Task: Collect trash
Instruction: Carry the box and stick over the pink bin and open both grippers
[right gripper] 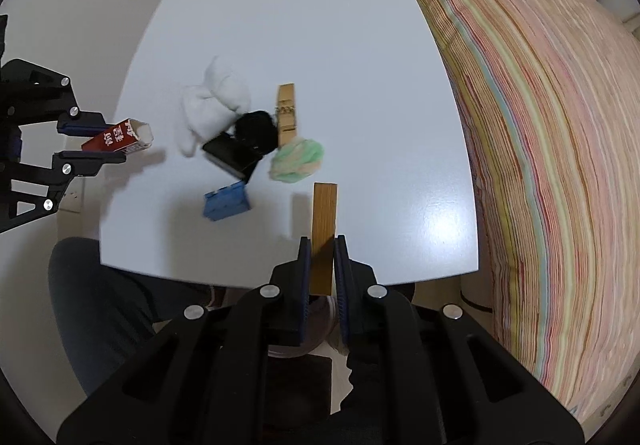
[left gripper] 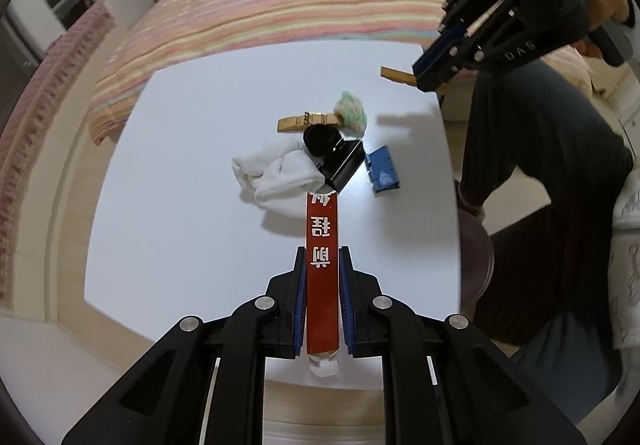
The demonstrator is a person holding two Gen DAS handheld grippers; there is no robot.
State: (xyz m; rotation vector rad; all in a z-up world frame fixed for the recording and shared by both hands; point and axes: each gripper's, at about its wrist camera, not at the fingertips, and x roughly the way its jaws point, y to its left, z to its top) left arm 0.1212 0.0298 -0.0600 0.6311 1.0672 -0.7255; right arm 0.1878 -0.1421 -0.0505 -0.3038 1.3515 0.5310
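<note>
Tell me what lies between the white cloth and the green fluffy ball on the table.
In the right wrist view, a black fuzzy ball lies between the white cloth and the green fluffy ball.

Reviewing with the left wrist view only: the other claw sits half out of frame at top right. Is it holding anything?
Observer: Yes. The right wrist view shows the right claw shut on a flat brown wooden strip.
Operator: My red carton's tip seems to overlap the crumpled white cloth. Are they touching?
Observer: No. From the right, the red carton in the left claw is clear of the crumpled white cloth, with bare white table between them.
</note>
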